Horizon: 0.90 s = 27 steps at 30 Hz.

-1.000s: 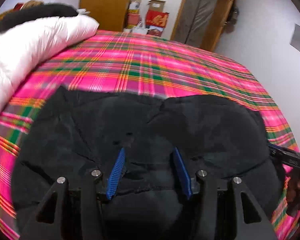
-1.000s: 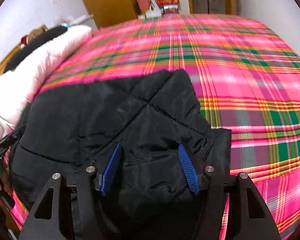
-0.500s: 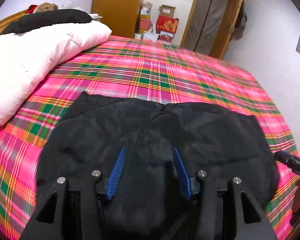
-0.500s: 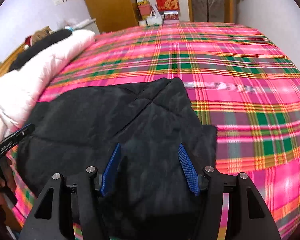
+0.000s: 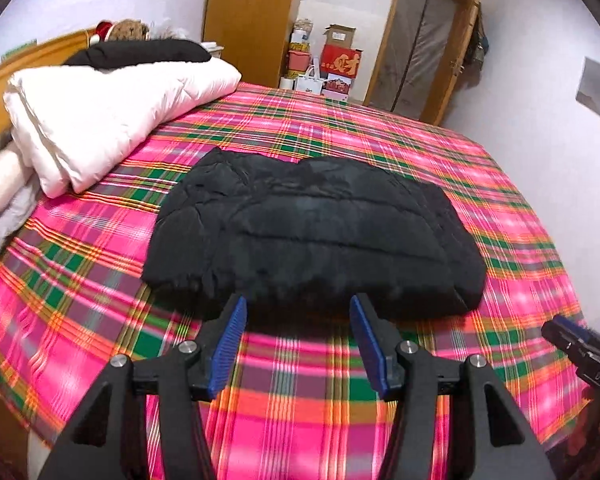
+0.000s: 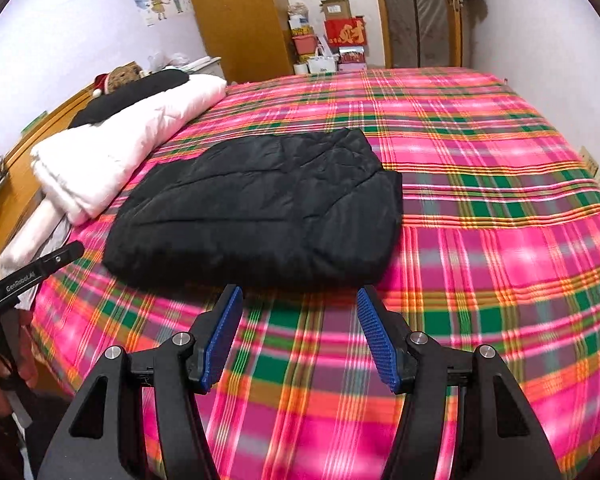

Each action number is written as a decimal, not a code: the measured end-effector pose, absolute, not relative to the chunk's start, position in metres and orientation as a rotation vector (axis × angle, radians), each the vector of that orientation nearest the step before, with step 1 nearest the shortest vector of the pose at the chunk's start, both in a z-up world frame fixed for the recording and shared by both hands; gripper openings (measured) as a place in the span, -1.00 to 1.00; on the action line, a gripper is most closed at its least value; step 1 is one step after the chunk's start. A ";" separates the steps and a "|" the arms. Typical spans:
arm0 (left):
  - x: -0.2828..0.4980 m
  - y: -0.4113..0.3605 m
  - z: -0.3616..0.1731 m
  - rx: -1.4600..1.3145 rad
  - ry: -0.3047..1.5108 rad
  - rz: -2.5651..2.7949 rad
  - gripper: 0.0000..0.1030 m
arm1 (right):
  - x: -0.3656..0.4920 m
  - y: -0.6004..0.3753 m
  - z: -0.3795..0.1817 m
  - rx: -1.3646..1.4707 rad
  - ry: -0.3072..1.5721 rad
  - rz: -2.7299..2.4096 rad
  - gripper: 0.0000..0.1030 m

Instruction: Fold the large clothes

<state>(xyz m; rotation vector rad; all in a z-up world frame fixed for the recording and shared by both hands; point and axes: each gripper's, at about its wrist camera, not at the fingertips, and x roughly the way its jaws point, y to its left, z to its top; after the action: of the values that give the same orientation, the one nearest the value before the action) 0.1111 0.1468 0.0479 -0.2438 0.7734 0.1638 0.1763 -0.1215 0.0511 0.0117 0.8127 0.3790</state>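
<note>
Since nothing sits between either set of jaws, looks like the fold is pretty much wrapped up. Black jacket (image 5: 312,236) lying as a neat padded rectangle on the plaid bedspread (image 5: 380,136), roughly mid-bed, clear of both tools. Left gripper (image 5: 296,344) hanging just short of the jacket's near edge, jaws opening with only bedspread showing in the gap. Right gripper (image 6: 298,336) likewise released, jaws spread wide and empty, near hem at about 12 o'clock from the tips. Probably held back and angled down like that to check the result without nudging the stack.

White duvet (image 5: 112,116) folded up at around 10 o'clock from the jacket, touching or nearly so at one corner, can't tell which.

Left view catches the bunched, layered folds along the jacket's near left corner plus the other gripper poking in at 4 o'clock. Right view gives the smooth quilted top and square right edge instead, plus a hand (image 6: 4,364) at 8 o'clock gripping the other tool's handle.
</note>
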 end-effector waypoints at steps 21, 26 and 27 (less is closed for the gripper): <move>0.008 0.077 0.057 -0.139 0.807 0.182 0.51 | 0.060 -0.104 0.068 -0.086 0.750 0.384 0.16; 0.004 0.077 0.053 -0.165 0.804 0.162 0.51 | 0.058 -0.105 0.065 -0.086 0.765 0.386 0.16; 0.004 0.077 0.053 -0.168 0.803 0.162 0.51 | 0.058 -0.105 0.065 -0.087 0.768 0.385 0.16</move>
<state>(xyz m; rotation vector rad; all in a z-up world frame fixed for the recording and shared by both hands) 0.0040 0.0772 0.0533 -0.1678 0.8030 0.1622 0.0579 -0.1051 0.0645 -0.0866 0.7676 0.3846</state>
